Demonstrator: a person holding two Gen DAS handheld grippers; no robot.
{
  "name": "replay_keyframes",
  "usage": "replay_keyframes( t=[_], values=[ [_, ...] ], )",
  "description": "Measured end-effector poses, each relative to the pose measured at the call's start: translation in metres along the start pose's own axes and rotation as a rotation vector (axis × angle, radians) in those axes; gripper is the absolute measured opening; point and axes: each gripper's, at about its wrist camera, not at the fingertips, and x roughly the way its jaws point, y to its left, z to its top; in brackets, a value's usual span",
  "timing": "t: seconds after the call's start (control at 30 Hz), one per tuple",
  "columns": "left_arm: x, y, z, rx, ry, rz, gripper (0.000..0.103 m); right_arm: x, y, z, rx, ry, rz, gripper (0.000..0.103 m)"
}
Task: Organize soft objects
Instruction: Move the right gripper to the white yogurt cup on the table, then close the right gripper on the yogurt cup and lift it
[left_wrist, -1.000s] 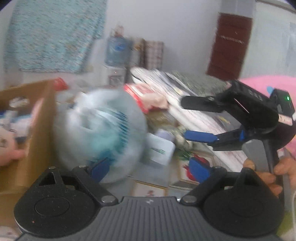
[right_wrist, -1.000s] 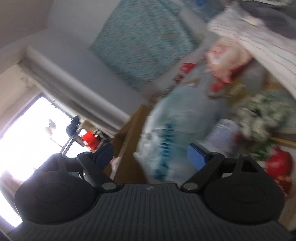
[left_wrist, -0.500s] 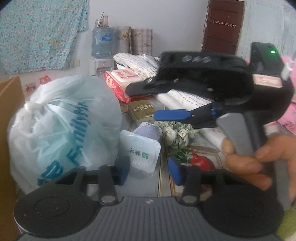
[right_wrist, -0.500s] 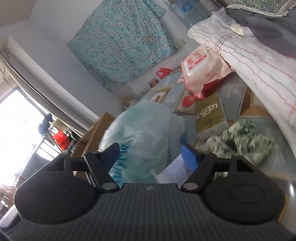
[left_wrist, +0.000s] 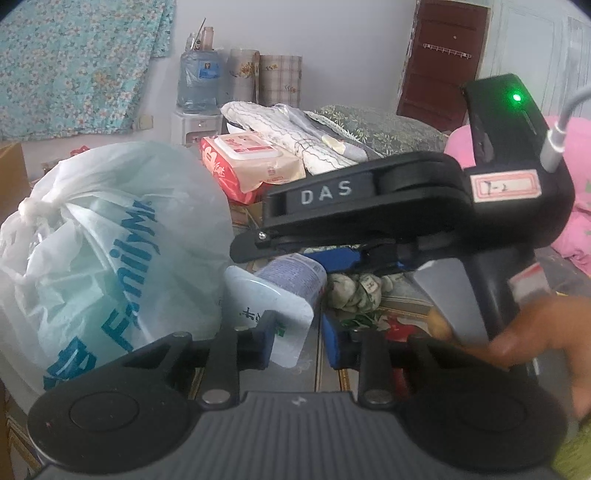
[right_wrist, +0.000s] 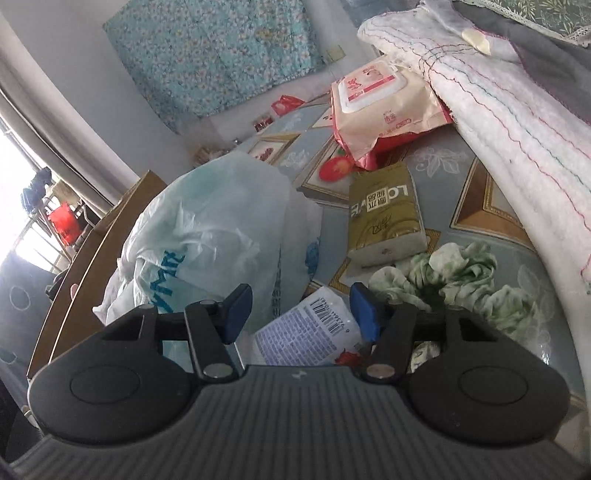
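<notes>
A white soft pouch (left_wrist: 273, 306) with a barcode side (right_wrist: 310, 328) lies tilted on the table beside a knotted white plastic bag (left_wrist: 110, 240) (right_wrist: 207, 229). My left gripper (left_wrist: 301, 341) is closing, its jaws narrow around the pouch's near corner. The left pad touches the corner; a slit of table shows at the right pad. My right gripper (right_wrist: 301, 314) is also closing, with the pouch's other end between its blue pads, unpressed. From the left wrist, the right gripper (left_wrist: 273, 258) reaches in from the right, held by a hand (left_wrist: 535, 332). A green-white scrunchie (left_wrist: 354, 291) (right_wrist: 461, 280) lies just right of the pouch.
A pink wet-wipes pack (right_wrist: 380, 103), a gold tissue pack (right_wrist: 384, 214) and a folded white quilt (right_wrist: 498, 110) lie behind. A cardboard box (right_wrist: 92, 240) stands left of the bag. Pink bedding (left_wrist: 576, 221) is at the far right.
Both grippers have come down onto the pouch and narrowed their jaws. The right gripper has swung in over the pouch's far end.
</notes>
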Motion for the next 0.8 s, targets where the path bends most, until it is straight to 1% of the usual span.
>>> replay_keyframes(
  t=[0.1, 0.2, 0.37, 0.47, 0.6, 0.7, 0.8],
  values=[
    [-0.008, 0.003, -0.002, -0.016, -0.016, -0.015, 0.029, -0.005, 0.006, -0.006, -0.011, 0.012, -0.012, 0.060],
    [-0.016, 0.006, -0.006, -0.028, -0.016, -0.029, 0.029, -0.012, 0.010, -0.016, -0.005, 0.017, -0.013, 0.060],
    [-0.033, 0.011, -0.018, -0.048, -0.020, -0.051, 0.029, -0.026, 0.012, -0.033, 0.045, 0.021, 0.013, 0.060],
    [-0.045, 0.013, -0.023, -0.052, -0.022, -0.045, 0.029, -0.031, 0.014, -0.043, 0.067, 0.025, 0.031, 0.060],
    [-0.060, 0.014, -0.026, -0.047, -0.030, -0.024, 0.029, -0.035, 0.010, -0.053, 0.129, 0.038, 0.095, 0.060],
    [-0.070, 0.011, -0.023, -0.028, -0.051, -0.001, 0.029, -0.036, -0.001, -0.061, 0.213, 0.055, 0.172, 0.060],
    [-0.072, 0.001, -0.019, 0.014, -0.061, 0.014, 0.029, -0.035, -0.016, -0.067, 0.306, 0.070, 0.241, 0.059]
  ],
)
